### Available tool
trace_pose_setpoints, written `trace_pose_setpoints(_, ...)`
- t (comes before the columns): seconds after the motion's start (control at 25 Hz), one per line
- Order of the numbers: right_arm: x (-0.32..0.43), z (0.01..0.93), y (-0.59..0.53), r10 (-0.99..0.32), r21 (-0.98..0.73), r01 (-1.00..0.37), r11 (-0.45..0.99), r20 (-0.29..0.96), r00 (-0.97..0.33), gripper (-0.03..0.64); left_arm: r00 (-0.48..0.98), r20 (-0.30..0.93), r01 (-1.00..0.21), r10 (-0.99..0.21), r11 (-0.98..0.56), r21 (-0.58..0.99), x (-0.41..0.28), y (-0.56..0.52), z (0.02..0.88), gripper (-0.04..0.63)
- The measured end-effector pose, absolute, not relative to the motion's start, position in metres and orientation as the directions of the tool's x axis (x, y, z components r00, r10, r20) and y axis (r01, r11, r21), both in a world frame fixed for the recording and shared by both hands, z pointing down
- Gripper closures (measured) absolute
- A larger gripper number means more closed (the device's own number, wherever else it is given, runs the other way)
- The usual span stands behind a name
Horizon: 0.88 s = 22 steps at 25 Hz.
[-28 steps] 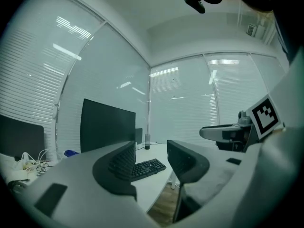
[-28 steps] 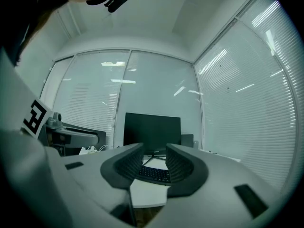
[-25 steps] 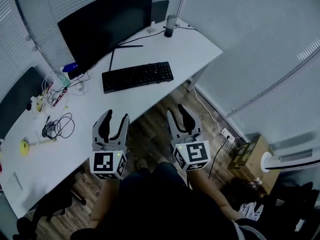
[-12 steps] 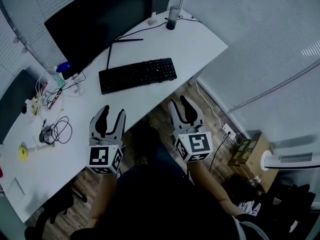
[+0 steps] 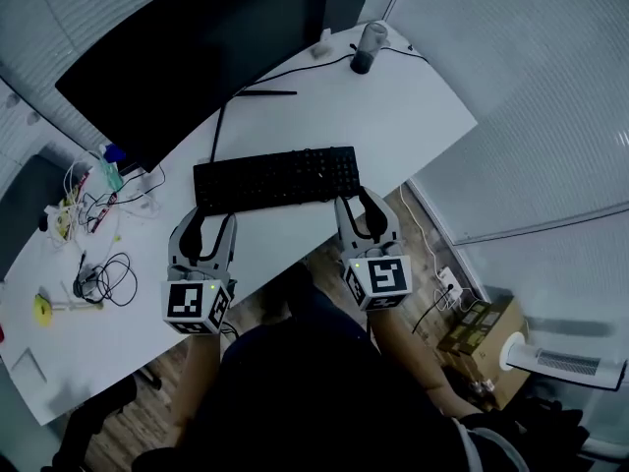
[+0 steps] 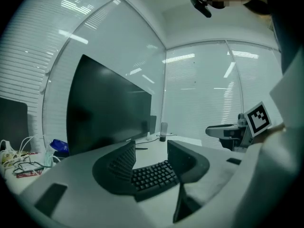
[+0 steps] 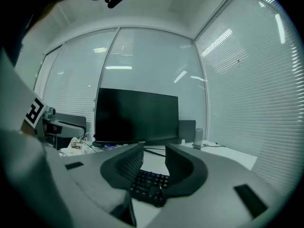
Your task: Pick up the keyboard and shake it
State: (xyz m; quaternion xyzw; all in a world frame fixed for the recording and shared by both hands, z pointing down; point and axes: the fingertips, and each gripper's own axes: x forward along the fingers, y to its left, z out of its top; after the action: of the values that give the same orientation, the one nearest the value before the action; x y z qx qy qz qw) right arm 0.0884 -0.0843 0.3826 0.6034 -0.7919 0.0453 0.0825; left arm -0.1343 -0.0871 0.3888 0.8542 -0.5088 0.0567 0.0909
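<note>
The keyboard (image 5: pixel 277 177) lies left-to-right on the worktop (image 5: pixel 403 116) just far of the 2 grippers, the left gripper (image 5: pixel 208 229) short of its left end and the right gripper (image 5: pixel 360 205) nearer its right end, both with jaws apart and empty.

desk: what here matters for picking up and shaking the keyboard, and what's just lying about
For the job: keyboard, left gripper, right gripper, both open.
Lying about: monitor, tangled cables, cup, yellow object.
</note>
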Motion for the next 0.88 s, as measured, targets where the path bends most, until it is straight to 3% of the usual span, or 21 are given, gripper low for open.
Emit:
trace_pose_setpoints(0.64, 0.138, 0.505, -0.198, -0.811, 0.004, -0.914, 0.405, 0.463, -0.357, 0.477, 0.306, 0.483, -0.948, -0.821, -0.311, 0.072, -0.144, -0.187, 0.496, 0.387)
trace_pose_setpoints(0.88, 0.159, 0.554, -0.209, -0.73, -0.06, -0.926, 0.374, 0.597, -0.333, 0.427, 0.266, 0.618, -0.961, -0.74, -0.253, 0.111, -0.173, -0.203, 0.544, 0.323)
